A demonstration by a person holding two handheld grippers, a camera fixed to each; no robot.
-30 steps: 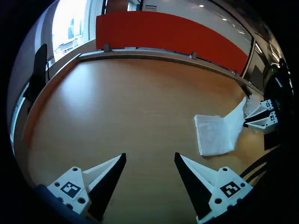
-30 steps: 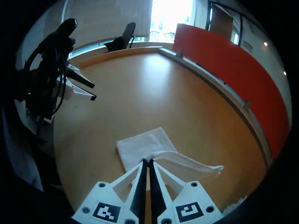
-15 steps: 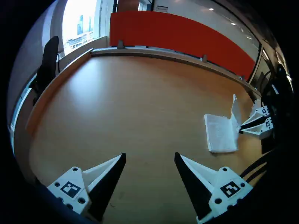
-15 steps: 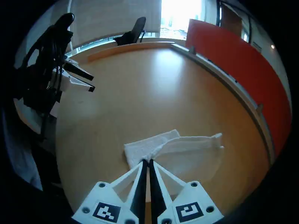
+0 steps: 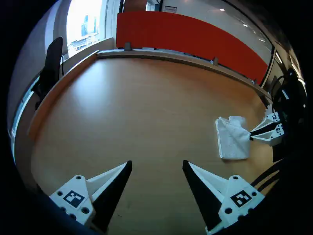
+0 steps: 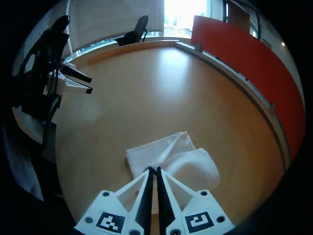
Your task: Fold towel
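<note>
Item count: one towel, two grippers, one table, one red partition, one chair.

The white towel point(image 6: 172, 158) is lying on the wooden table point(image 6: 156, 90), near the edge where the person is standing. It is doubled over itself, and the upper layer is forming a soft, rounded fold on the side facing the red partition point(image 6: 250, 58).

The right gripper point(image 6: 153, 170) is pointing down and forward at the towel's near edge. Its fingers are standing almost together, with a thin slit between them, and are pinching the cloth at the tips. In the left gripper view, this gripper point(image 5: 251, 135) is meeting the towel point(image 5: 233, 137) at its right edge.

The left gripper point(image 5: 156, 168) is hovering over bare table point(image 5: 148, 102), well apart from the towel, with its fingers spread wide and gripping nothing. In the right gripper view, it point(image 6: 90, 85) is showing at the far left, level above the table edge.

The chair point(image 6: 135, 33) is standing beyond the table's far edge, by the window.
</note>
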